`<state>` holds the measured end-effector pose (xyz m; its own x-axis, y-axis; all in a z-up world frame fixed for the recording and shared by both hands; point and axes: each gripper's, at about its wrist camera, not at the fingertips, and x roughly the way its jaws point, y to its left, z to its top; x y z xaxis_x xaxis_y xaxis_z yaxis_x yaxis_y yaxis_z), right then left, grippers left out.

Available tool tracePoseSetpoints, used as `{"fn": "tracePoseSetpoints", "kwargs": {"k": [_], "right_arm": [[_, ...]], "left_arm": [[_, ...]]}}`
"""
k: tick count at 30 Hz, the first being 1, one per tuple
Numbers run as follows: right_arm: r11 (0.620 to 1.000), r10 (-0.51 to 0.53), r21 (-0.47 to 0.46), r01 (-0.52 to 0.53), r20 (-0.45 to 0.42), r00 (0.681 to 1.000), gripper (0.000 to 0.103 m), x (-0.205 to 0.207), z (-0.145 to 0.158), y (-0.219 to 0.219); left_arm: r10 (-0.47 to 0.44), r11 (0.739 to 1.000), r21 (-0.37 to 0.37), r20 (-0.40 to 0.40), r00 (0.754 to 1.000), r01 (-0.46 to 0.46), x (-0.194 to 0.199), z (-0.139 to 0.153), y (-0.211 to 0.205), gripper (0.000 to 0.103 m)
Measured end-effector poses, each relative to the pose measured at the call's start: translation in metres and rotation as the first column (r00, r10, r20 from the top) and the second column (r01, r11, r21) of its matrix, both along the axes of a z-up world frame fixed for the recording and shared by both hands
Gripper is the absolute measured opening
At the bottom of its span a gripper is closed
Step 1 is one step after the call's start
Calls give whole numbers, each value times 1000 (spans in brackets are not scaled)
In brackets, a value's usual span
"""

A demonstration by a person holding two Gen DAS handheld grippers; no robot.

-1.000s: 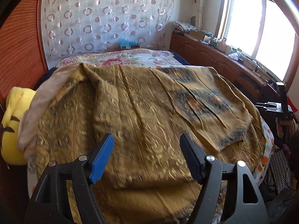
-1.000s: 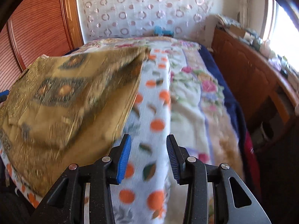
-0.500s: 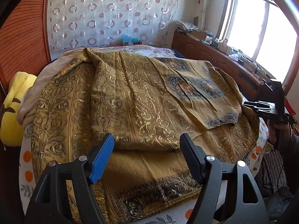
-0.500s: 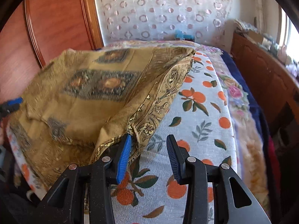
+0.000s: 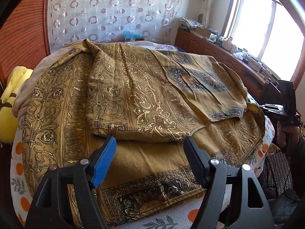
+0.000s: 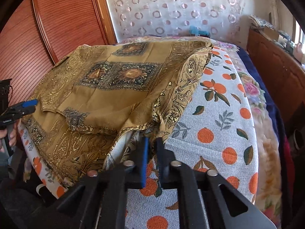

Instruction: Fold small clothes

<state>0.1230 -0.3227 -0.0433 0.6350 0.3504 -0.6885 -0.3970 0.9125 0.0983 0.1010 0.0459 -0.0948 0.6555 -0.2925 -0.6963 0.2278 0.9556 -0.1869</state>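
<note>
Golden paisley cloth point(image 5: 133, 95) lies spread and partly folded over the orange-print bedsheet point(image 6: 219, 114) on my bed. My right gripper point(image 6: 151, 145) has just been closing and now pinches the cloth's edge. My left gripper point(image 5: 148, 152) hovers above it, fingers apart, grasping nothing.

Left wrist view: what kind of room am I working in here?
Most likely a bedroom in a home. The gold patterned garment lies spread on a bed with an orange-print sheet, a wooden cabinet cluttered with household items runs under the window, and a circle-patterned curtain hangs behind.
</note>
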Motion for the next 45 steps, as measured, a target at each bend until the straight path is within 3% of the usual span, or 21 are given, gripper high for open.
{"fn": "tracePoseSetpoints", "kwargs": {"k": [6,13,15,17,19,20,23,29,34,36,37,39,40,41,45], "right_arm": [[996,-82,-14,84,103,991,3,-46,28,-30],[976,-199,-72,207,105,974,4,-80,35,-62],[973,-211,-71,219,111,971,15,-75,34,-60],[975,-205,-58,213,122,971,42,-65,36,-49],[985,-166,-28,172,140,976,55,-55,39,-29],[988,-151,-18,155,140,978,56,-47,37,-21],[993,-111,-16,113,119,987,56,-26,24,2],[994,-105,-32,107,46,993,56,12,4,17],[991,-129,-31,130,21,991,56,23,-1,16],[992,-120,-22,120,15,993,56,29,-1,23],[993,-116,-29,116,18,993,55,30,-2,25],[994,-97,-44,98,29,995,36,29,-1,28],[994,-92,-53,93,35,995,22,29,-1,30],[994,-89,-58,91,42,995,9,28,0,32],[997,-76,-10,77,86,993,3,18,12,27]], "left_arm": [[4,1000,7,-2,1000,-4,1,-1,-1,74],[37,999,7,13,999,-37,6,2,3,74],[60,998,12,17,998,-60,9,4,6,74],[71,997,16,19,997,-71,13,6,9,74],[82,996,23,15,997,-82,18,7,11,74],[83,996,24,9,997,-83,21,6,13,73],[88,996,24,-20,996,-87,32,2,16,61],[161,986,55,-46,986,-158,42,-6,28,60],[157,985,75,-42,987,-153,42,-10,25,59],[147,986,80,-34,989,-144,41,-10,22,47],[148,986,87,-29,989,-145,41,-10,22,39],[150,984,101,-18,989,-147,40,-9,21,24],[147,984,102,-15,989,-145,40,-8,22,13],[141,986,93,-10,990,-140,39,-7,24,9],[116,991,62,52,992,-119,22,13,26,5]]}}
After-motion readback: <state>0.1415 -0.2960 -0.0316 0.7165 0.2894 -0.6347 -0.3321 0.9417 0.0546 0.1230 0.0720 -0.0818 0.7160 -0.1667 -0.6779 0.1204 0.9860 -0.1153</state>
